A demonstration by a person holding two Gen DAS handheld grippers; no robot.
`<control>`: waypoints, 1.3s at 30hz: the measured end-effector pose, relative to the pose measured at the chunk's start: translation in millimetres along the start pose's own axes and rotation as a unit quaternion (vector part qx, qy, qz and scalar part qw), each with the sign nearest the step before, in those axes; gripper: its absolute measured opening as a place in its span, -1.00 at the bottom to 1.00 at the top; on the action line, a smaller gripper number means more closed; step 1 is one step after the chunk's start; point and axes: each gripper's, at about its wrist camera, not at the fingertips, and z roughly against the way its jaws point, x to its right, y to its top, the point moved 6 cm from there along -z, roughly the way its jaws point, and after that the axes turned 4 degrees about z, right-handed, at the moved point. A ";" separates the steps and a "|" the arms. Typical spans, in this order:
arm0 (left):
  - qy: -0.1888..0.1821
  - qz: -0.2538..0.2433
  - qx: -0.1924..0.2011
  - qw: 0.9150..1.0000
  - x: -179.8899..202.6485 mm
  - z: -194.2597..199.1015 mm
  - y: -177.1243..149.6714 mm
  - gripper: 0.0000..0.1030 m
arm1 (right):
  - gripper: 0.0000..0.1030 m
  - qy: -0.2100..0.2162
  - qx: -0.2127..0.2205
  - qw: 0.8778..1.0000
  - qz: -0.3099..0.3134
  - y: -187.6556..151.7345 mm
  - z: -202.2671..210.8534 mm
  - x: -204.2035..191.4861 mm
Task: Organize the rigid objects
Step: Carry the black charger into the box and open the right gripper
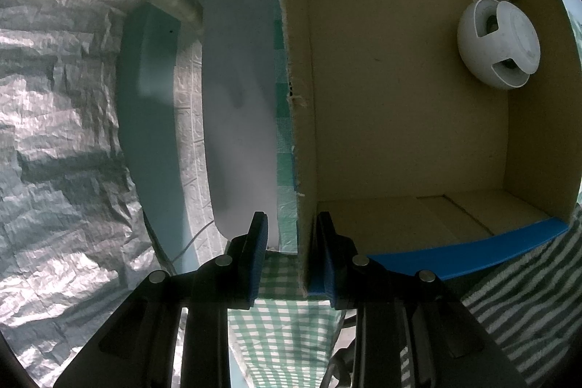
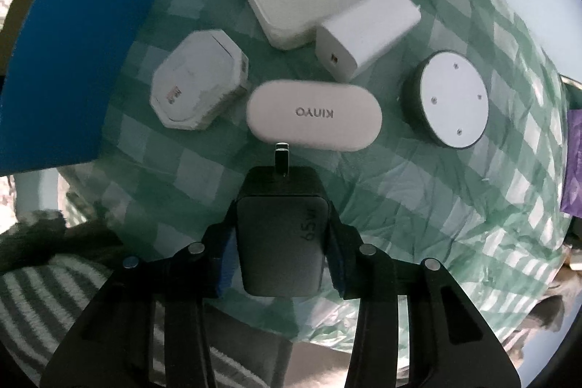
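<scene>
- The cardboard box [image 1: 400,97] runs off the left-wrist picture's top and right edges.
- A pale blurred shape [image 1: 240,104] beside the box cannot be identified.
- The purple item [image 2: 574,155] is cut by the right edge.

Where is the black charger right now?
In the right wrist view the black charger sits low in the middle, clamped in the right gripper, just below the white oval KINYO case on the green checked cloth.
</scene>
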 end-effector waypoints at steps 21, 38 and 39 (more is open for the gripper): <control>0.001 0.004 0.001 1.000 -0.9 2.7 0.0 -0.46 | -0.21 0.033 0.057 0.998 0.011 26.2 84.9 -19.8; 0.000 0.003 0.001 1.000 -1.3 3.2 0.2 -0.46 | -0.21 0.052 0.104 0.989 0.095 89.9 137.5 -90.7; 0.000 0.004 0.001 1.000 -1.3 3.3 0.2 -0.46 | -0.21 0.053 0.107 0.988 0.101 93.6 138.8 -96.3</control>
